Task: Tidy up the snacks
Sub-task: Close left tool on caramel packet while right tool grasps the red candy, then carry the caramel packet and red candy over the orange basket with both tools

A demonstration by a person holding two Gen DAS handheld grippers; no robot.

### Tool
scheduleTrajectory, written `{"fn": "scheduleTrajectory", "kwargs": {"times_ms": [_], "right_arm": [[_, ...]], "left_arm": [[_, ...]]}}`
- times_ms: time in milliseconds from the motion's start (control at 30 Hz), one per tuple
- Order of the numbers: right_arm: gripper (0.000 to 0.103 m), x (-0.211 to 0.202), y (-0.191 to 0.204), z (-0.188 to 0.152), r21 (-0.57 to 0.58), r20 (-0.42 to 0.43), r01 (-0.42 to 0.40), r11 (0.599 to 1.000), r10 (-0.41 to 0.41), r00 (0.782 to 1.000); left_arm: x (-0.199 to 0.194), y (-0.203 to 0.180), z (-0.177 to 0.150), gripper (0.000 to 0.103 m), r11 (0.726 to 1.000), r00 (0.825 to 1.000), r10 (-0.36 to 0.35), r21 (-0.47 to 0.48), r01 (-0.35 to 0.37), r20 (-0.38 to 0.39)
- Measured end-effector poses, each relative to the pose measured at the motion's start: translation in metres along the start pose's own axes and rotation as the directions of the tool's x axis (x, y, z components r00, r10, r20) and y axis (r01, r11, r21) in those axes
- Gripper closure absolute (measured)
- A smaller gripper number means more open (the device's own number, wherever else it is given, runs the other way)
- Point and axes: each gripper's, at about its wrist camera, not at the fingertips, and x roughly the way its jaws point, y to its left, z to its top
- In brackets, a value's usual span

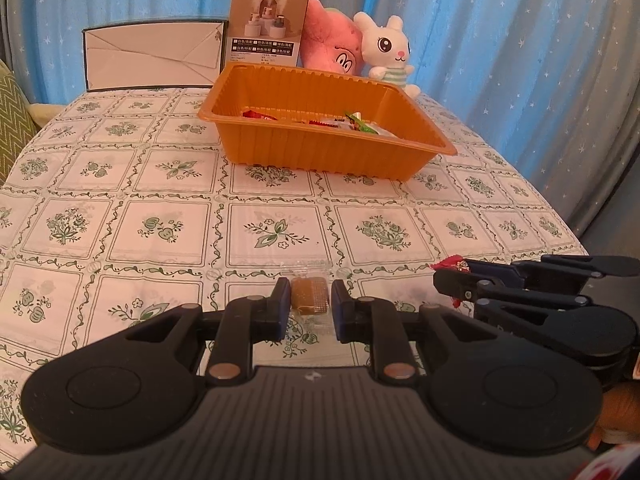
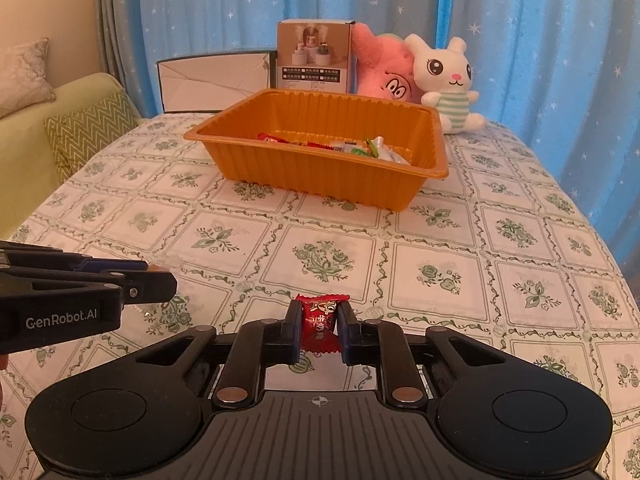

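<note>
My left gripper [image 1: 311, 305] is shut on a brown candy in a clear wrapper [image 1: 310, 295], just above the near part of the table. My right gripper [image 2: 319, 326] is shut on a red wrapped candy [image 2: 320, 326]. Each gripper shows in the other's view: the right one [image 1: 448, 278] at the right edge with a bit of red wrapper at its tip, the left one [image 2: 160, 280] at the left edge. An orange ribbed tray [image 1: 320, 148] [image 2: 320, 172] stands further back on the table and holds several wrapped snacks [image 2: 360, 146].
A floral tablecloth [image 1: 160, 200] covers the table. Behind the tray stand a brown product box [image 1: 266, 26], an open white box [image 1: 154, 56], a pink plush [image 1: 328, 44] and a white rabbit plush [image 1: 388, 50]. A green sofa with cushions [image 2: 80, 136] is at the left. Blue curtains hang behind.
</note>
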Motion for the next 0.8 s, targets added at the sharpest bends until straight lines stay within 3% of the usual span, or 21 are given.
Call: {"fn": "scheduleTrajectory", "kwargs": {"times_ms": [800], "right_arm": [[0.085, -0.022, -0.009, 0.013, 0.042, 0.037, 0.001, 0.999, -0.003, 0.999]], "left_arm": [[-0.013, -0.013, 0.011, 0.084, 0.999, 1.000, -0.015, 0.049, 0.014, 0.023]]}}
